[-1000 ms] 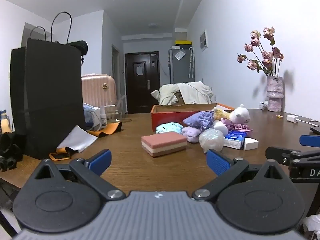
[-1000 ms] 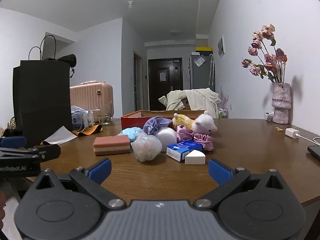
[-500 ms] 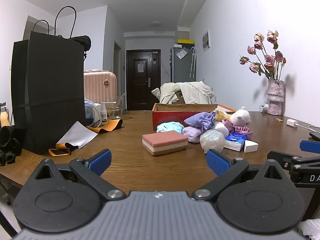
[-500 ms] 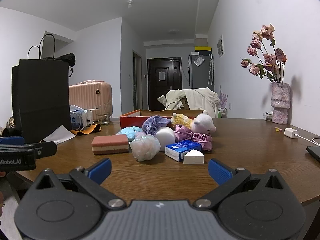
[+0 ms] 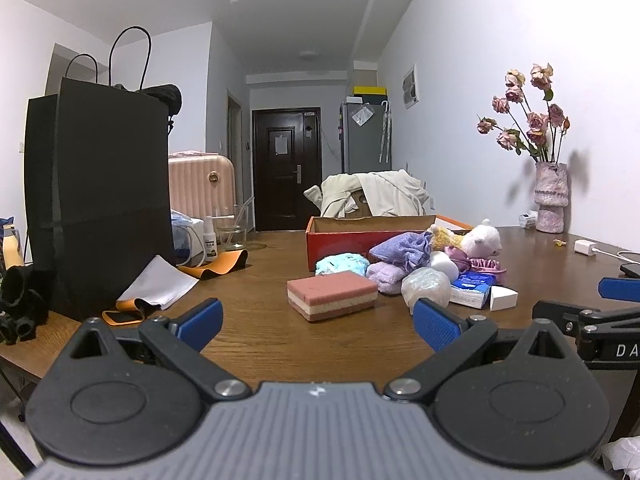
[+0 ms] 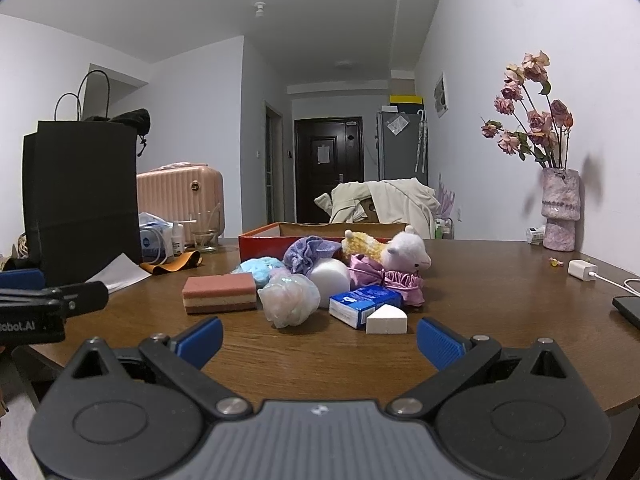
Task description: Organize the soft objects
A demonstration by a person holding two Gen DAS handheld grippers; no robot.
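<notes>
Both tools are held wide apart and empty above the near table (image 6: 500, 292) edge: left gripper (image 5: 318, 322), right gripper (image 6: 319, 338). "obot.AI" is read on the left tool's side. The layered sponge (image 6: 219, 293), long axis left-right, is set left of the soft pile before the red box (image 6: 260, 240).

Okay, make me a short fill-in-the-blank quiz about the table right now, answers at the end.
1. The layered sponge lies on the ____ table.
2. Behind the pile stands an open ____ box.
3. The white wedge touches the ____ tissue pack.
4. Both the left gripper and right gripper are ____.

Answers: wooden; red; blue; open
</notes>
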